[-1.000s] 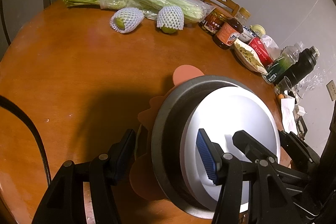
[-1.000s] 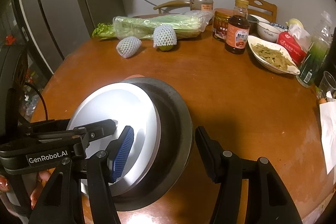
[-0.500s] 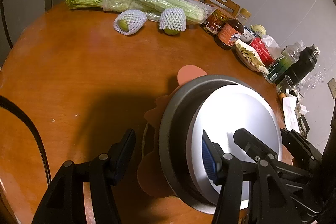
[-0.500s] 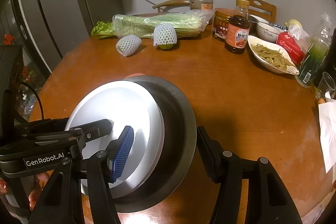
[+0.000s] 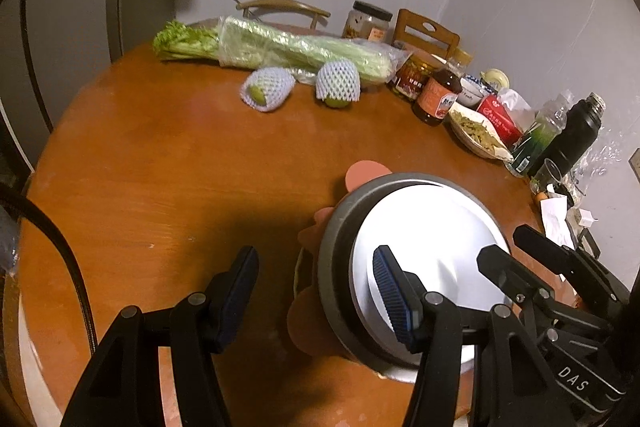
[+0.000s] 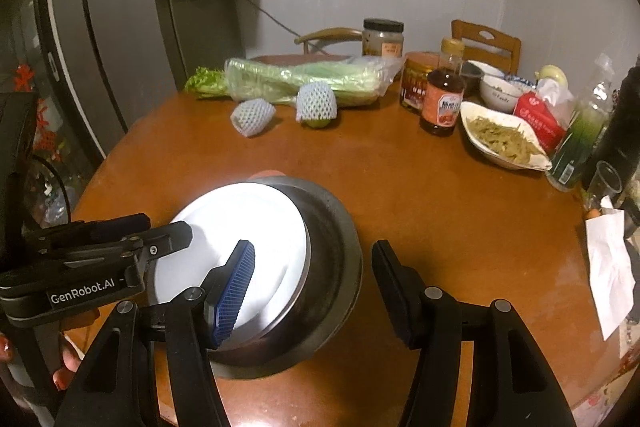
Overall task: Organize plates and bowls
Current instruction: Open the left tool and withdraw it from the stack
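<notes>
**Entry: dish stack between both grippers, near side of the table**

I logged the stack near the near edge of the round wooden table (image 5: 160,167), right of centre in the left wrist view. It had three visible layers: a white plate (image 5: 432,227) on top, nested in a deeper dark grey dish (image 5: 336,227), with an orange scalloped piece (image 5: 366,173) showing from under the far and left edges. In the right wrist view the stack looked tilted, with the white plate's face turned toward the left.

The left gripper (image 5: 314,255) straddled the stack's left rim with its jaws spread. Its right blue pad lay over the white plate. Its left pad stood clear of the orange piece, with bare table between them.

The right gripper (image 6: 314,247) straddled the right rim, also with jaws apart. Its left blue pad lay over the white plate and its right finger stood just beside the grey rim. I could not tell whether the pads pressed on the dish.

At the far side of the table I noted:
- bagged celery (image 5: 300,47), with two net-wrapped fruits (image 5: 266,89) just in front of it
- a sauce bottle (image 5: 436,99) to the right
- a white dish of greenish food (image 5: 476,135)
- a black flask (image 5: 576,135)
</notes>
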{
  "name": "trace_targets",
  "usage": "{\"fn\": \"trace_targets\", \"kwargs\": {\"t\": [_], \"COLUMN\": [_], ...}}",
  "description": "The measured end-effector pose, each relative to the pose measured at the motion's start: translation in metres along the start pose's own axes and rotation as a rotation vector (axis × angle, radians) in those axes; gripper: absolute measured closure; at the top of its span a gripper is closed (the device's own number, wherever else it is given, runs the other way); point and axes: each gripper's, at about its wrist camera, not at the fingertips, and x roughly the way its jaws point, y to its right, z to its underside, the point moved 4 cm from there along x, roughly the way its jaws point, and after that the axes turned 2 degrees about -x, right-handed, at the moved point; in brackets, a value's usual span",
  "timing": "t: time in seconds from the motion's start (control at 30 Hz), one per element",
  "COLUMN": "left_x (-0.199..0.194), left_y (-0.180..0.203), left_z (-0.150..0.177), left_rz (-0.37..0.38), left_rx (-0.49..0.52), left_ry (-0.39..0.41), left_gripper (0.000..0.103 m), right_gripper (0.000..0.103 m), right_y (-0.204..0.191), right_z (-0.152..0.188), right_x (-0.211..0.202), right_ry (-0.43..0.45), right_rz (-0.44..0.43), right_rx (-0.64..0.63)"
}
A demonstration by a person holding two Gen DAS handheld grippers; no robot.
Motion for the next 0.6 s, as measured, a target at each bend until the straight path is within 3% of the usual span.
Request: {"fn": "trace_targets", "kwargs": {"t": [0.23,0.6], "left_x": [-0.037,-0.064], "left_y": [0.006,0.012], "left_z": [0.011,0.06], "left_rz": [-0.033,-0.087], "left_rx": [0.026,0.044], "left_ry": [0.073,0.084], "left_gripper": [0.043,0.042], "right_gripper": [0.041,0.041], "right_y": [-0.006,-0.022], "right_z": [0.007,0.048], "right_x": [-0.029,-0.065], "right_ry": [0.045,0.067], "right_rz": [0.0,-0.011], "right_rx": [-0.008,-0.015]}}
